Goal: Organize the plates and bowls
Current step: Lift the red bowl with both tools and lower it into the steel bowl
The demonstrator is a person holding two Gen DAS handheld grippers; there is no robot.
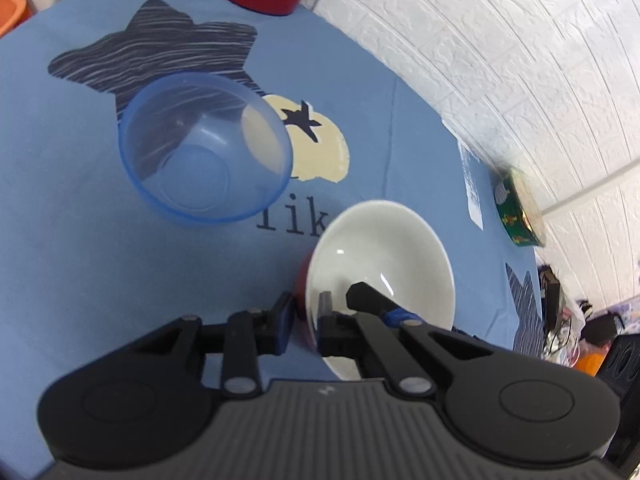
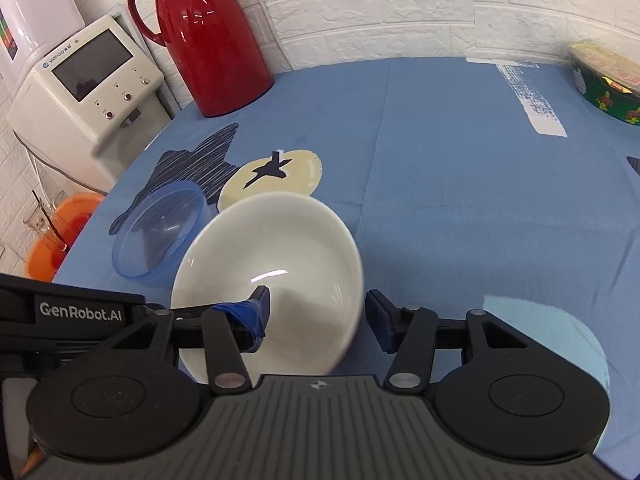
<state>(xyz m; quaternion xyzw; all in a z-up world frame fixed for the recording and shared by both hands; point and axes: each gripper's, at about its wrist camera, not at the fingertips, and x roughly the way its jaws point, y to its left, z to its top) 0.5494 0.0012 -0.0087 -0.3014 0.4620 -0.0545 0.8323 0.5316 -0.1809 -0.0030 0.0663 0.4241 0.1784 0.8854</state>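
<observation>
A white bowl (image 1: 380, 248) with a red outside is tilted and lifted off the blue tablecloth. My left gripper (image 1: 306, 308) is shut on its near rim. In the right wrist view the same white bowl (image 2: 272, 240) sits between the spread fingers of my right gripper (image 2: 320, 308), which is open: the blue-taped finger is inside the bowl and the other is just outside the rim. A clear blue plastic bowl (image 1: 204, 152) (image 2: 156, 236) stands on the cloth to the left. A pale blue plate (image 2: 552, 340) lies at the near right.
A red thermos jug (image 2: 208, 40) stands at the table's far left by the white brick wall. A green tin (image 2: 604, 80) sits at the far right. Off the table's left edge are a white dispenser machine (image 2: 88, 80) and an orange bucket (image 2: 52, 236).
</observation>
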